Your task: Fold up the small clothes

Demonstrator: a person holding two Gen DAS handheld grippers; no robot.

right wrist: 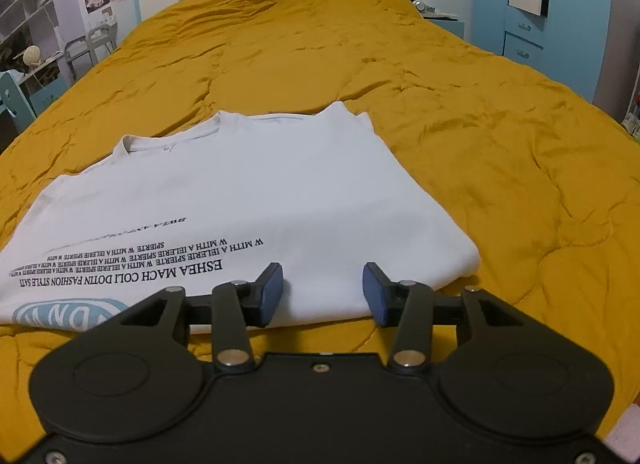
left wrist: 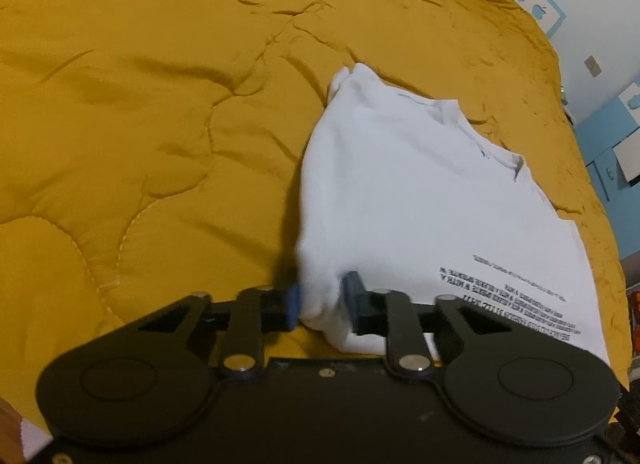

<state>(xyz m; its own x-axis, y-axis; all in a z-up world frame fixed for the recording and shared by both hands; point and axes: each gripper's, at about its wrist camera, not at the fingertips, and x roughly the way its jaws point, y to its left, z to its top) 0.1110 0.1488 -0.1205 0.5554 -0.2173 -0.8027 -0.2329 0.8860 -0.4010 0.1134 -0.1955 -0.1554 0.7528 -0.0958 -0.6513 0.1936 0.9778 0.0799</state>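
A white T-shirt [right wrist: 248, 199] lies on a yellow blanket [right wrist: 480, 111] on the bed. The left gripper [left wrist: 322, 298] pinches a bunched-up corner of the shirt. The right gripper [right wrist: 323, 290] sits at the shirt's near edge, its blue pads [right wrist: 270, 290] apart and holding nothing.

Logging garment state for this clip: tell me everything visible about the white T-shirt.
The white T-shirt looks like soft cotton, with a ribbed collar, black print lines and a pale blue oval logo near the hem. It lies mostly flat on the mustard quilt, collar pointing away, its sides apparently folded in. The left gripper pinches a bunched near corner between its blue pads; the right gripper stands open over the near edge, pads not pressing the cloth.
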